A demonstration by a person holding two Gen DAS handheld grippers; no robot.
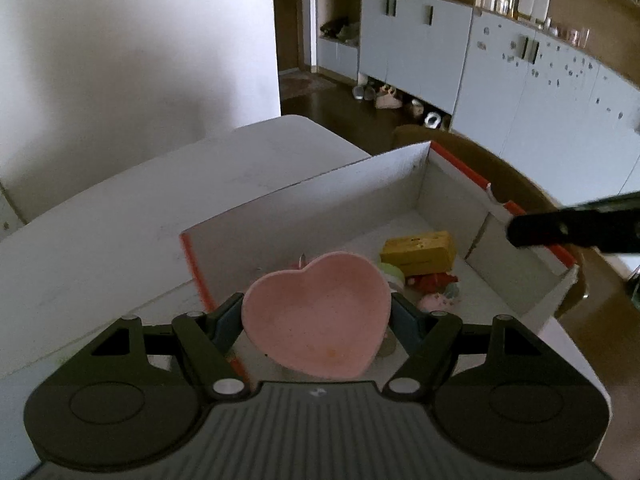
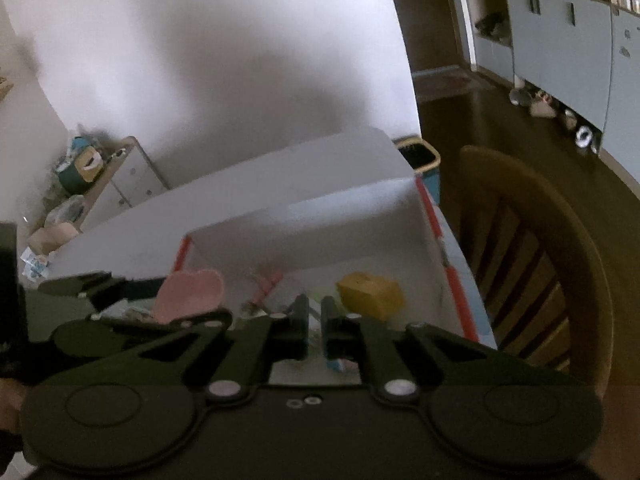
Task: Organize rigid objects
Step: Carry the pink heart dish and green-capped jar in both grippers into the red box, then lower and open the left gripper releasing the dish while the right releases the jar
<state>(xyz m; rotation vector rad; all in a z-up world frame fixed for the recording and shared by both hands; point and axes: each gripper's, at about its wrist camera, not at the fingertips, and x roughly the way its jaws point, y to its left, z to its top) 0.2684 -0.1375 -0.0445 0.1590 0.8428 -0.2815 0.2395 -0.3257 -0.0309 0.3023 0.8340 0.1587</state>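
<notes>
My left gripper is shut on a pink heart-shaped dish, one finger on each side of it. It holds the dish above the near end of a white cardboard box with orange-red edges. In the box lie a yellow block, a red item and a few small pale things. My right gripper is shut with nothing between its fingers, over the same box, near the yellow block. The right wrist view shows the pink dish at left. The right gripper's dark, blurred tip enters the left wrist view from the right.
The box stands on a white table against a white wall. A wooden chair is close to the table's right side. Pale blue cabinets line the far wall, with shoes on the dark floor. A basket sits beyond the table's corner.
</notes>
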